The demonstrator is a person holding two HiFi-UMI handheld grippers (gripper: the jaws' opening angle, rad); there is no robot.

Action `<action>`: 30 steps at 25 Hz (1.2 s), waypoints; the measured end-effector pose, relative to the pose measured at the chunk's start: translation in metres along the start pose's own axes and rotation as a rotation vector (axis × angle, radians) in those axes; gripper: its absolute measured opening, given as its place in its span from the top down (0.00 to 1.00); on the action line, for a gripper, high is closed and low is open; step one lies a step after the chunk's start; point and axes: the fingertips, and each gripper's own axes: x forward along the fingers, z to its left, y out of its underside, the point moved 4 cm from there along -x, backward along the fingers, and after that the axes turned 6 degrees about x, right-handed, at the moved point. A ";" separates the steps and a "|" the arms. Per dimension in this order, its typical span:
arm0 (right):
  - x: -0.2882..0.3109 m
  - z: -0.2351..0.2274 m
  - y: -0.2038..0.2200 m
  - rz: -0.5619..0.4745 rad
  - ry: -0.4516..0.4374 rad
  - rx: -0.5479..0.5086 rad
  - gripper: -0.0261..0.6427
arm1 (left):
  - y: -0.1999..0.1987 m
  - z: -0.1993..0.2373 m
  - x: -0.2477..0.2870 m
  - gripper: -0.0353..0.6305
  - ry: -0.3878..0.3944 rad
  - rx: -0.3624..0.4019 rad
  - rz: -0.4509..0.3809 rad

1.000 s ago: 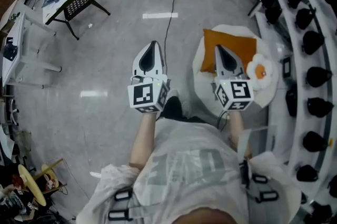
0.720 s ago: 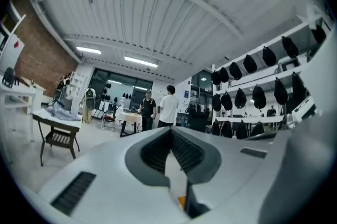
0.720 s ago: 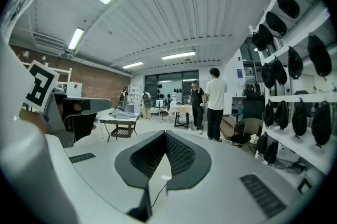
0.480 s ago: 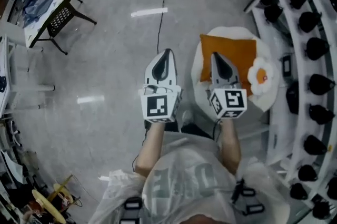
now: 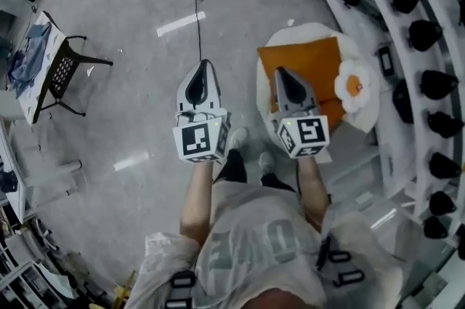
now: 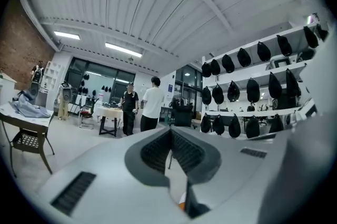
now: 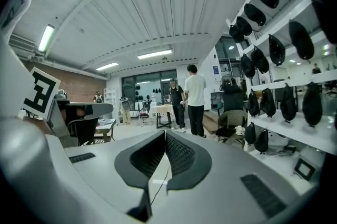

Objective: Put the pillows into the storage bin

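Fingers of left gripper and right gripper shut, empty, now nearer orange pillow

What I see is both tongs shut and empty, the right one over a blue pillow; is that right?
No: the head view shows the pillow under the right tongs is orange. The left tongs and right are indeed shut and empty.

Partly hidden: orange pillow, near edge under the right tongs; white round item beneath it, kind indeterminate. Cut off at right edge: shelf of unidentifiable black items. Too small to identify: orange sliver below the left tongs.
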 end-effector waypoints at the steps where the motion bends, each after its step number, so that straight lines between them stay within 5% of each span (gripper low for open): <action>1: -0.002 -0.007 -0.001 -0.007 0.031 0.003 0.95 | -0.001 -0.004 0.008 0.94 0.027 -0.004 -0.002; 7: -0.050 -0.063 -0.007 -0.044 0.301 0.047 0.95 | 0.002 -0.059 0.051 0.94 0.264 0.005 -0.002; 16: -0.183 -0.143 -0.012 -0.111 0.648 0.100 0.95 | -0.012 -0.205 0.072 0.94 0.582 0.015 -0.016; 23: -0.298 -0.180 0.003 -0.144 0.862 0.150 0.95 | -0.016 -0.303 0.047 0.94 0.737 0.015 -0.010; 30: -0.337 -0.193 0.016 -0.158 0.926 0.181 0.95 | -0.008 -0.343 0.040 0.94 0.797 0.034 0.007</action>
